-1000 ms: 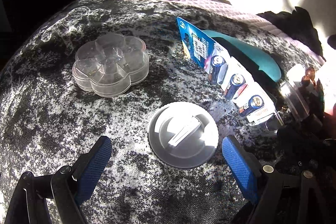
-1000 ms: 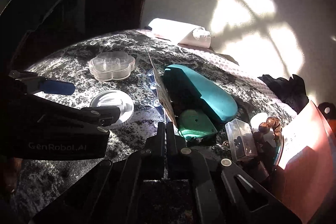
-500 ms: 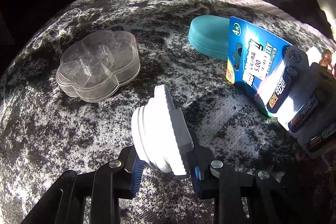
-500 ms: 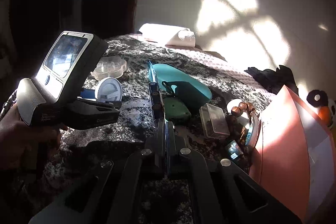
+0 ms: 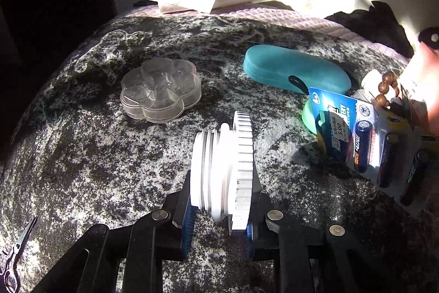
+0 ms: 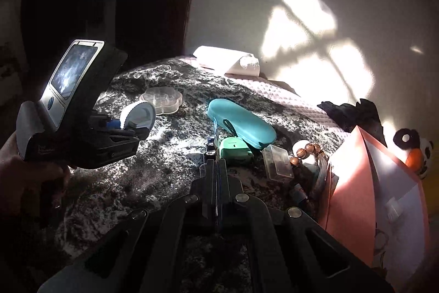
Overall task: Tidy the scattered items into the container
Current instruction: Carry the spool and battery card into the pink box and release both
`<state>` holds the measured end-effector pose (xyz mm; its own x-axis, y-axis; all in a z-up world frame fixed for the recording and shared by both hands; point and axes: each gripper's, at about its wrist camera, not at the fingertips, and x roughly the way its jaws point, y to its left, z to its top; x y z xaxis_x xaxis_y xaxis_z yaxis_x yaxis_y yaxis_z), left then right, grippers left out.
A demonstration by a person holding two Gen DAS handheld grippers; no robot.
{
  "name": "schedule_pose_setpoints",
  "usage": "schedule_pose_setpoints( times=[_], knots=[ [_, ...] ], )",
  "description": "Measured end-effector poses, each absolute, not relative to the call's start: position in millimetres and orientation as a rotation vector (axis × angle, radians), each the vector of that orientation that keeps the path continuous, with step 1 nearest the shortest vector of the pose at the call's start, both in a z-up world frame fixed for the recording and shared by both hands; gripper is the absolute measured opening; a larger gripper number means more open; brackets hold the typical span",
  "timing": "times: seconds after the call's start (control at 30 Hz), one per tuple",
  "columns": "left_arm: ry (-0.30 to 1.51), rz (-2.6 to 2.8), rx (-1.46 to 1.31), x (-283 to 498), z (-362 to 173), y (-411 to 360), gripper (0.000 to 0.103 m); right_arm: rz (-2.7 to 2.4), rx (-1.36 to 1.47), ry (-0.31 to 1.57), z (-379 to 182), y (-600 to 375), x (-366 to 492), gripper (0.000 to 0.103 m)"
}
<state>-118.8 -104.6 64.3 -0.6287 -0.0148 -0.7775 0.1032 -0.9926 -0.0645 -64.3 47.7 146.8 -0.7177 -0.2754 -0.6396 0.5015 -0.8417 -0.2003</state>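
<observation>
White plastic, ribbed at its rim, the single screw cap (image 5: 222, 169) stands on edge, clamped between the blue pads of the left gripper (image 5: 216, 221) above the mottled black-and-white cloth (image 5: 82, 155). The right gripper (image 6: 216, 188) pinches one battery card (image 5: 367, 139) with three cells showing. One clear flower-shaped box (image 5: 160, 89), one teal case (image 5: 293, 70) and one pink container (image 6: 354, 183) lie around. A second ago the cap lay flat between parted fingers; now it is lifted.
</observation>
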Motion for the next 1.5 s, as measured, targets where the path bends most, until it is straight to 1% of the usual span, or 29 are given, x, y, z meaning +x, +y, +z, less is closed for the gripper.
schedule_pose_setpoints(
  times=[0.13,0.43,0.6,0.7,0.87,0.97,1.13,1.27,1.3,1.33,1.37,1.4,1.43,1.47,1.5],
  knots=[
    [0.137,-2.779,1.308,-104.9,76.6,-99.6,0.023,-2.520,0.826,0.517,160.3,46.6,-47.6,0.000],
    [0.091,-2.817,1.268,-77.6,109.4,-79.4,0.023,-2.590,0.660,0.503,216.5,62.3,-6.9,0.000],
    [0.055,-2.873,1.239,-68.3,135.3,-54.5,0.023,-2.680,0.569,0.468,248.9,88.0,7.3,0.000],
    [0.024,-2.920,1.215,-68.3,155.0,-32.2,0.023,-2.792,0.491,0.397,277.0,122.1,13.8,0.000],
    [-0.061,-3.035,1.155,-74.6,193.4,26.2,0.023,-3.000,0.354,0.254,320.5,200.0,27.8,0.000],
    [-0.113,-3.114,1.130,-80.1,213.7,69.8,0.023,-3.090,0.321,0.202,333.5,239.3,35.1,0.000],
    [-0.237,-3.231,1.125,-89.5,231.8,151.1,0.023,-3.194,0.374,0.198,330.3,286.9,32.4,0.000],
    [-0.286,-3.270,1.192,-102.3,224.4,205.7,0.023,-3.231,0.455,0.213,312.6,312.6,16.8,0.000],
    [-0.289,-3.276,1.216,-105.8,221.3,217.6,0.035,-3.240,0.475,0.217,308.2,319.0,12.8,0.000],
    [-0.285,-3.277,1.245,-109.0,217.1,227.6,0.049,-3.250,0.487,0.208,304.2,325.4,8.5,0.000],
    [-0.280,-3.278,1.267,-111.7,213.3,236.6,0.081,-3.260,0.493,0.189,300.4,331.7,4.0,0.000],
    [-0.269,-3.285,1.260,-111.9,211.4,240.5,0.092,-3.271,0.499,0.171,296.6,338.1,-0.6,0.000],
    [-0.260,-3.290,1.252,-111.9,209.8,244.0,0.092,-3.276,0.516,0.150,293.2,343.6,-4.3,0.006],
    [-0.262,-3.287,1.241,-111.7,209.7,244.7,0.092,-3.278,0.542,0.129,290.2,348.4,-7.3,0.024],
    [-0.261,-3.283,1.232,-111.5,209.6,244.6,0.092,-3.279,0.568,0.107,287.1,353.3,-10.3,0.034]
  ],
)
